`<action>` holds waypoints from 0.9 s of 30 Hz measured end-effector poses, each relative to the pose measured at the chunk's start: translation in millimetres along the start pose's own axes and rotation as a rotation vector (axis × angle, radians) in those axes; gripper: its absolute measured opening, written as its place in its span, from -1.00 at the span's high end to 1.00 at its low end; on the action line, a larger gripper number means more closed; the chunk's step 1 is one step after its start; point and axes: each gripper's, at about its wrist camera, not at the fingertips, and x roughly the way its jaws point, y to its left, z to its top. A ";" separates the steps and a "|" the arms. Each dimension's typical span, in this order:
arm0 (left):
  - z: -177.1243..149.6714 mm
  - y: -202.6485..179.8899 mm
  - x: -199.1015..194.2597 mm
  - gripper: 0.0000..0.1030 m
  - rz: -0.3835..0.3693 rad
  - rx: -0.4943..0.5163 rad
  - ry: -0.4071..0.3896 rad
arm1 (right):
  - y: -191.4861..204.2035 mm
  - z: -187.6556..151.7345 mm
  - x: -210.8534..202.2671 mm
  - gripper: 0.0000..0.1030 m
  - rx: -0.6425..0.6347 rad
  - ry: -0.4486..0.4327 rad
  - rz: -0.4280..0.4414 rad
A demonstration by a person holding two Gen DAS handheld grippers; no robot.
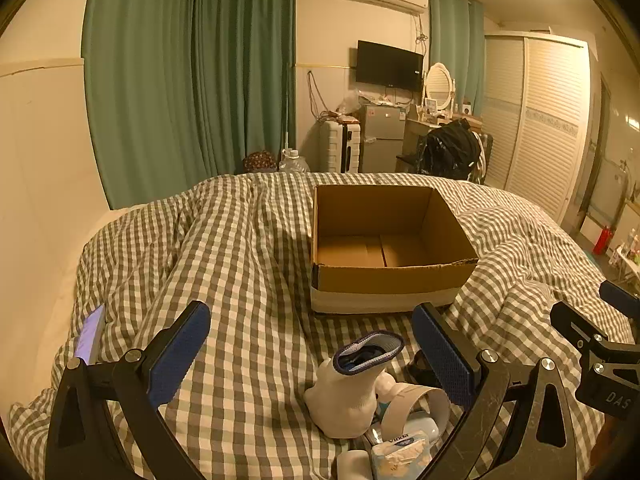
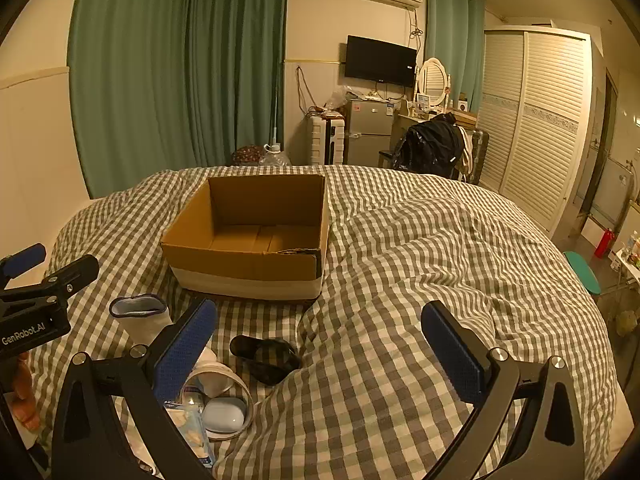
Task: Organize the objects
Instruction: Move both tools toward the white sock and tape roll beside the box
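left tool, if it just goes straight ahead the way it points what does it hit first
Probably the white sock standing between the open left tool fingers; beyond it sits the cardboard box. Depth is hard to judge.

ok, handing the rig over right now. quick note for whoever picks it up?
Left gripper: open, holding nothing, hovering over the pile.
Right gripper: open, holding nothing, over the checked duvet.
Cardboard box: on the duvet ahead, nothing visible inside.
Pile near you: white sock, tape roll with a small blue case inside it, tissue pack, sunglasses.
Done: nothing boxed yet.
Left: presumably move each item into the box; the sock is closest to the left gripper.
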 end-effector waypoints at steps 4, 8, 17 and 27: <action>-1.1 0.2 0.0 -1.00 -0.002 -0.006 0.004 | 0.8 -0.6 0.5 -0.99 -0.003 0.000 0.004; -1.3 -0.2 0.1 -1.00 -0.003 -0.005 0.006 | 2.7 -0.9 0.3 -0.99 -0.006 -0.001 0.004; -3.5 -0.8 2.0 -1.00 -0.003 -0.002 0.012 | 5.4 -2.2 2.2 -0.99 -0.013 0.001 0.003; -3.6 -1.4 4.0 -1.00 -0.006 0.004 0.023 | 7.1 -2.3 3.2 -0.99 -0.016 0.006 0.004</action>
